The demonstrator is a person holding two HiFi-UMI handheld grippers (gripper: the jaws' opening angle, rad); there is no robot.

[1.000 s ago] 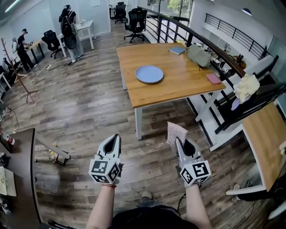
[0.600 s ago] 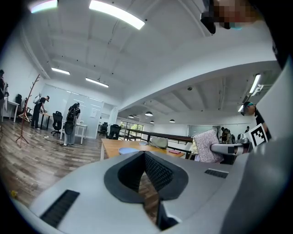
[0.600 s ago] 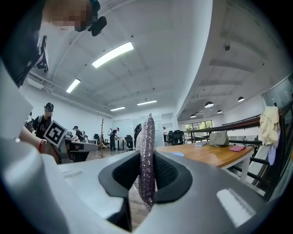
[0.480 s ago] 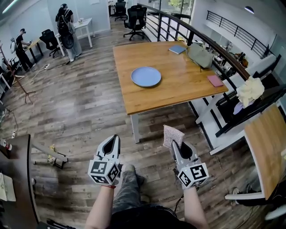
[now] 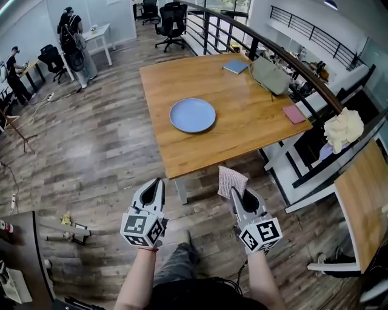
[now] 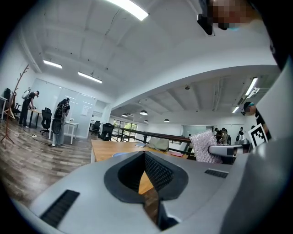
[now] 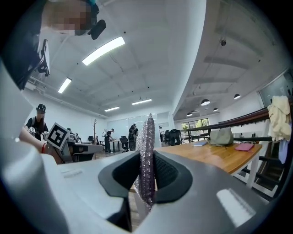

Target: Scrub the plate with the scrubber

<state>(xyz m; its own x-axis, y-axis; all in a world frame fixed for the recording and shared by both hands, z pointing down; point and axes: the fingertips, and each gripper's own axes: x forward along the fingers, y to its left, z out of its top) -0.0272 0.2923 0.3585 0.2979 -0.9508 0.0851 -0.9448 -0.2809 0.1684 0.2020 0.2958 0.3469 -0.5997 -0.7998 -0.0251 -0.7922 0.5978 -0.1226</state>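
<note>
A round blue plate [image 5: 193, 115] lies on the wooden table [image 5: 242, 121], near its left side. My right gripper [image 5: 233, 192] is shut on a silvery pink scrubber [image 5: 231, 180], which stands upright between the jaws [image 7: 146, 155]. It hovers over the floor just short of the table's near edge. My left gripper [image 5: 157, 184] is shut with nothing in it, level with the right one, also short of the table. In the left gripper view the scrubber [image 6: 203, 147] shows at the right and the table [image 6: 110, 148] ahead.
On the table's far side lie a blue book [image 5: 235, 66], a grey bag [image 5: 271, 76] and a pink pad [image 5: 294, 114]. A railing [image 5: 291, 66] runs behind it. A second wooden top [image 5: 364, 194] stands at right. People [image 5: 70, 36] and office chairs [image 5: 170, 18] are far off.
The table and plate have come closer and lower in the head view as I walked toward them. Both grippers keep their pose; the scrubber stays gripped.
</note>
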